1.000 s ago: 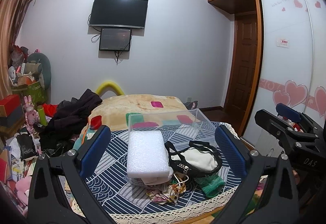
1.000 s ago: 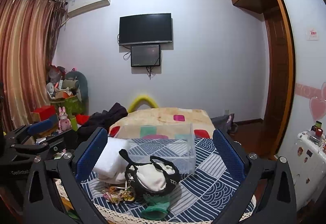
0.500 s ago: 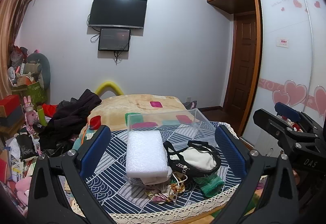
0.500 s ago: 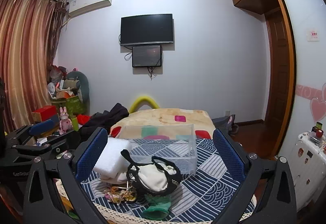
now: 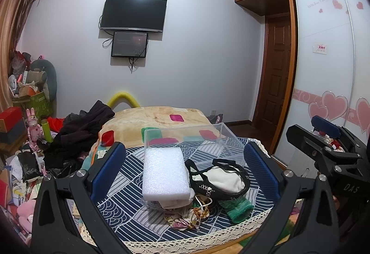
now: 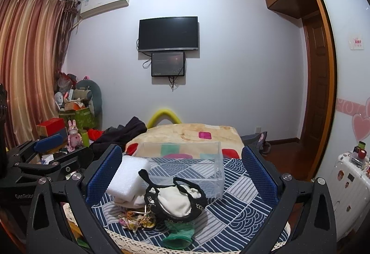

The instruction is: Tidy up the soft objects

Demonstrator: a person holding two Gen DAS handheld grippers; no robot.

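While both grippers are hanging wide apart with nothing between their blue pads, the soft things are lying in a heap low in the middle of each frame. The left gripper (image 5: 183, 166) is framing a white foam block (image 5: 164, 174), which is resting on a tablecloth (image 5: 129, 189) patterned in blue and white. Just right of the block, a black mesh bag (image 5: 219, 181) is lying with a cream cloth (image 5: 220, 178) inside it. A green knitted piece (image 5: 239, 209) is sitting below the bag near the lace edge, and a tangle of cords (image 5: 192, 214) is touching the block's lower side. A clear plastic box (image 5: 192, 140) is standing above them, toward mid-frame. In the right wrist view, the right gripper (image 6: 181, 173) is spanning that same heap, and the left gripper is showing at the left edge.
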